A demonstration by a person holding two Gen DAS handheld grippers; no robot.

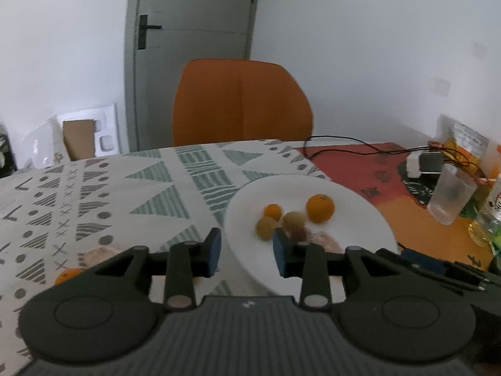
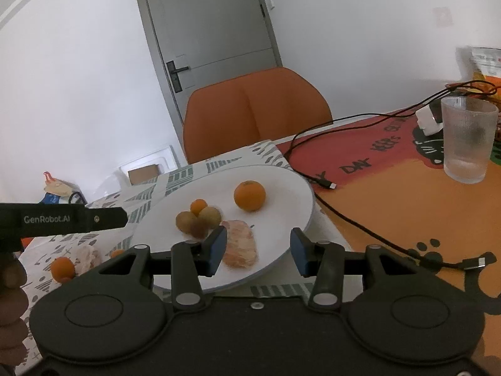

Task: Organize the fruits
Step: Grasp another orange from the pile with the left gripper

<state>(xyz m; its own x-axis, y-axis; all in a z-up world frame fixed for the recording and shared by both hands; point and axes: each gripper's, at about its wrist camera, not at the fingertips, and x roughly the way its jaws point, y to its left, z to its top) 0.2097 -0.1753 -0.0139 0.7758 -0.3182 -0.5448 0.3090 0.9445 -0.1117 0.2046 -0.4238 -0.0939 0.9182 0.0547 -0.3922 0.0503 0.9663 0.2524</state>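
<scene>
A white plate holds a large orange, a small orange fruit, brownish round fruits and a peeled pomelo piece. A small orange and another peeled piece lie on the patterned cloth left of the plate. My left gripper is open and empty over the plate's near-left rim. My right gripper is open and empty above the pomelo piece.
An orange chair stands behind the table. A ribbed glass, a charger with black cables and snack bags sit on the orange mat at the right.
</scene>
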